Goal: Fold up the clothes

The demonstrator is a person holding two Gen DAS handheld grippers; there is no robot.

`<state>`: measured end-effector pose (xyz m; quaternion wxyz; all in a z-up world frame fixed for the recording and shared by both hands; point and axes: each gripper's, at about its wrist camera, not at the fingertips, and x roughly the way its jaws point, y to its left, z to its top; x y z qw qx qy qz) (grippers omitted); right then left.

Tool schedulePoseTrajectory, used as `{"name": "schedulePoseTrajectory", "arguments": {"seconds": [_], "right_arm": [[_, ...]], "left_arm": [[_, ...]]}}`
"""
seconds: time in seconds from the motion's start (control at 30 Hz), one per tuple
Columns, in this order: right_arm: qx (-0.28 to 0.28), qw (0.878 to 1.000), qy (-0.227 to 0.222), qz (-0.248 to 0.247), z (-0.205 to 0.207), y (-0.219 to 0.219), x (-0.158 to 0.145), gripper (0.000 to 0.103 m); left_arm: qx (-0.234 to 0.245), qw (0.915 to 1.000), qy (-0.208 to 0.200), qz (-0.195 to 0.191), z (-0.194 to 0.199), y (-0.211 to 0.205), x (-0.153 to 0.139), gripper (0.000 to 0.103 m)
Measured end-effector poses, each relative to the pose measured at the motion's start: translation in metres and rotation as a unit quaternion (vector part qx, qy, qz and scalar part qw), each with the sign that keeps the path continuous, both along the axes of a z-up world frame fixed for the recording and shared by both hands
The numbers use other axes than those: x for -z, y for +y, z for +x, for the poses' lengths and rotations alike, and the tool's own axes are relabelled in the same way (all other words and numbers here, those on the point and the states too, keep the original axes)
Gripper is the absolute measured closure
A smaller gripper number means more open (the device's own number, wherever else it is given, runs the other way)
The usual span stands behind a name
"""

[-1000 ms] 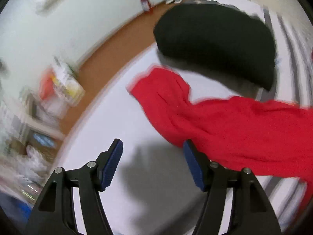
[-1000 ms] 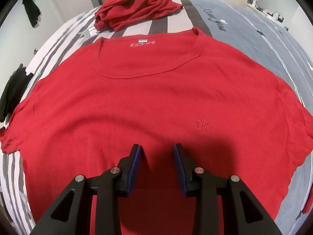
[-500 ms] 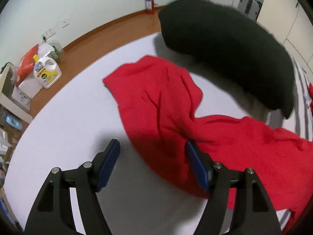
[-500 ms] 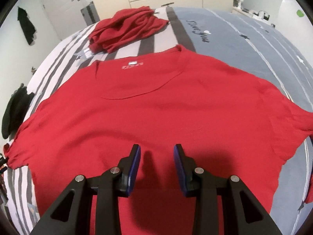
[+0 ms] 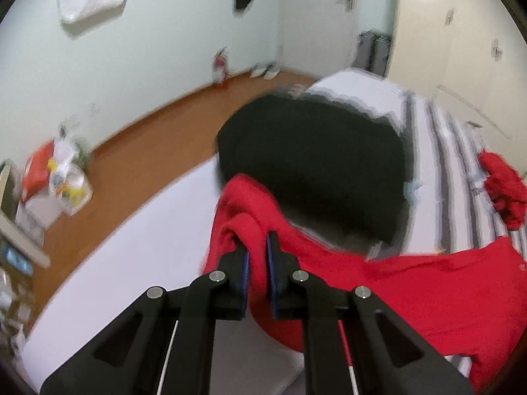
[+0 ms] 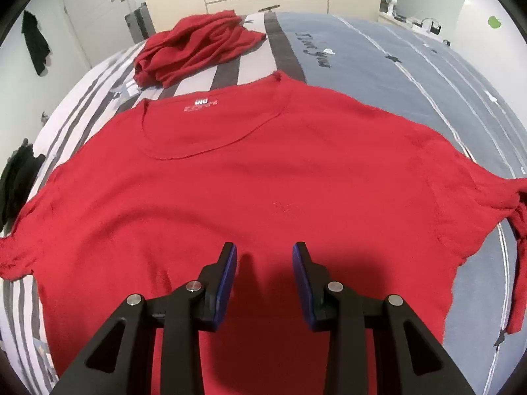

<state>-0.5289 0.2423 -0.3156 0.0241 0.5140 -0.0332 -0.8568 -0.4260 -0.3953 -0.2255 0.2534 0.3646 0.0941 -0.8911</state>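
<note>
A red T-shirt lies spread flat on the bed, collar at the far side. My right gripper is open and empty just above its lower middle. In the left wrist view my left gripper is shut on the red shirt's sleeve and holds it lifted off the bed near the left edge. The rest of the shirt trails to the right.
A black cushion-like bundle lies just beyond the sleeve. A pile of red clothes sits at the far side of the striped bedcover. Black cloth lies at the left edge. Floor and bottles are beyond the bed.
My left gripper has closed on the red sleeve and lifted it. My right gripper has opened a little wider and stays over the shirt.
</note>
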Motion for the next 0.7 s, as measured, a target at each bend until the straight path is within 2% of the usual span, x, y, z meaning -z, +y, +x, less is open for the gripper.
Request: {"name": "schedulePoseTrajectory", "arguments": {"seconds": [0.07, 0.2, 0.27, 0.37, 0.5, 0.57, 0.6, 0.63, 0.7], "right_arm": [[0.003, 1.000, 0.002, -0.004, 0.003, 0.013, -0.006, 0.071], [0.009, 1.000, 0.006, -0.012, 0.008, 0.040, -0.017, 0.071], [0.012, 1.000, 0.008, -0.016, 0.011, 0.054, -0.023, 0.071], [0.016, 1.000, 0.011, -0.022, 0.015, 0.074, -0.032, 0.071], [0.022, 0.999, 0.015, -0.030, 0.021, 0.101, -0.043, 0.071], [0.026, 0.999, 0.015, -0.035, 0.023, 0.116, -0.046, 0.071], [0.028, 0.999, 0.013, -0.038, 0.024, 0.124, -0.047, 0.071], [0.030, 0.999, 0.011, -0.041, 0.025, 0.132, -0.047, 0.071], [0.034, 0.998, 0.008, -0.047, 0.026, 0.148, -0.048, 0.071]], "left_arm": [[0.024, 0.9994, 0.020, -0.016, -0.005, 0.022, -0.024, 0.095], [0.096, 0.9939, 0.052, -0.009, -0.028, 0.101, -0.061, 0.095], [0.142, 0.9877, 0.066, -0.006, -0.043, 0.155, -0.077, 0.095], [0.210, 0.9740, 0.083, 0.021, -0.070, 0.243, -0.088, 0.095], [0.302, 0.9466, 0.099, 0.057, -0.089, 0.373, -0.095, 0.095], [0.353, 0.9268, 0.092, 0.091, -0.090, 0.444, -0.088, 0.095], [0.378, 0.9176, 0.068, 0.101, -0.095, 0.477, -0.075, 0.090], [0.404, 0.9070, 0.042, 0.111, -0.101, 0.509, -0.060, 0.077], [0.429, 0.8915, -0.024, 0.142, -0.104, 0.545, -0.035, 0.066]]}}
